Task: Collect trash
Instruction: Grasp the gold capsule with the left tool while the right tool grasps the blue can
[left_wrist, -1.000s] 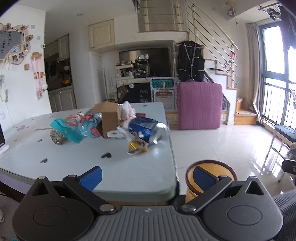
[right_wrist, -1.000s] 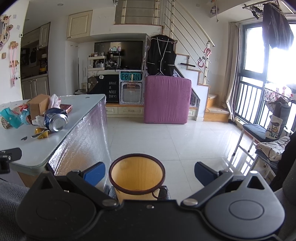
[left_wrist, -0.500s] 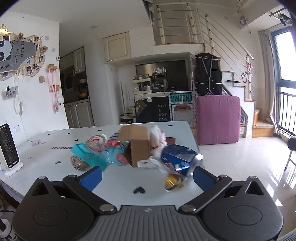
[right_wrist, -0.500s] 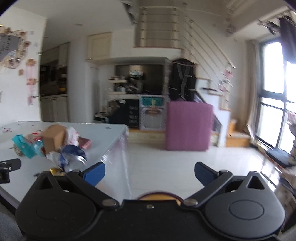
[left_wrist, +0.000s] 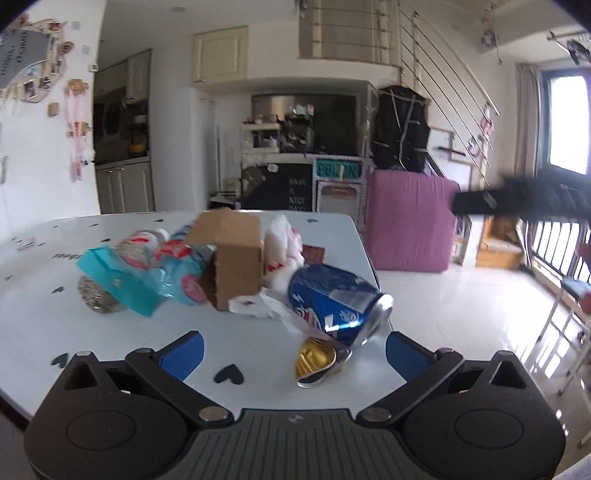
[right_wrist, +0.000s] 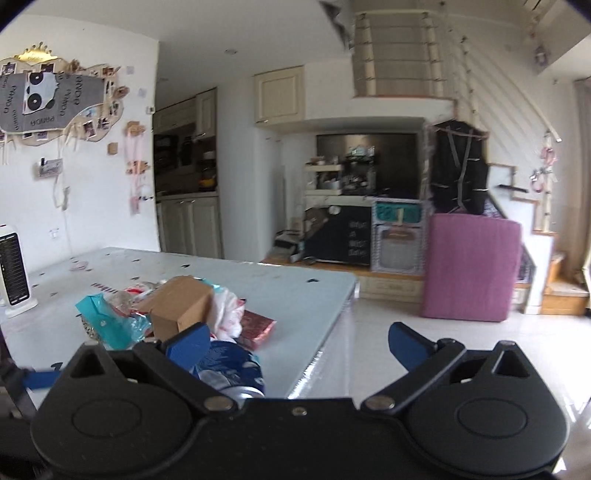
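Note:
A heap of trash lies on the pale table (left_wrist: 110, 332): a blue can (left_wrist: 334, 304) on its side, a gold lid (left_wrist: 314, 358), a brown carton (left_wrist: 232, 254), a white plastic bag (left_wrist: 282, 240), a teal wrapper (left_wrist: 118, 280) and a silvery bottle (left_wrist: 96, 299). My left gripper (left_wrist: 291, 349) is open and empty, low over the table, just short of the can. My right gripper (right_wrist: 295, 343) is open and empty above the table's right corner; the blue can (right_wrist: 229, 363) sits by its left finger, with the carton (right_wrist: 181, 306) and a red packet (right_wrist: 256, 325) beyond.
The table's right edge (left_wrist: 369, 254) drops to a white tiled floor (left_wrist: 461, 302). A purple cushion block (right_wrist: 469, 266) stands on the floor beyond. A white heater (right_wrist: 13, 269) stands at the table's far left. Part of the right gripper (left_wrist: 517, 201) shows at right in the left view.
Both grippers have risen and moved in toward the trash heap. The yellow bin on the floor has dropped out of both views. The right gripper has swung left over the table corner.

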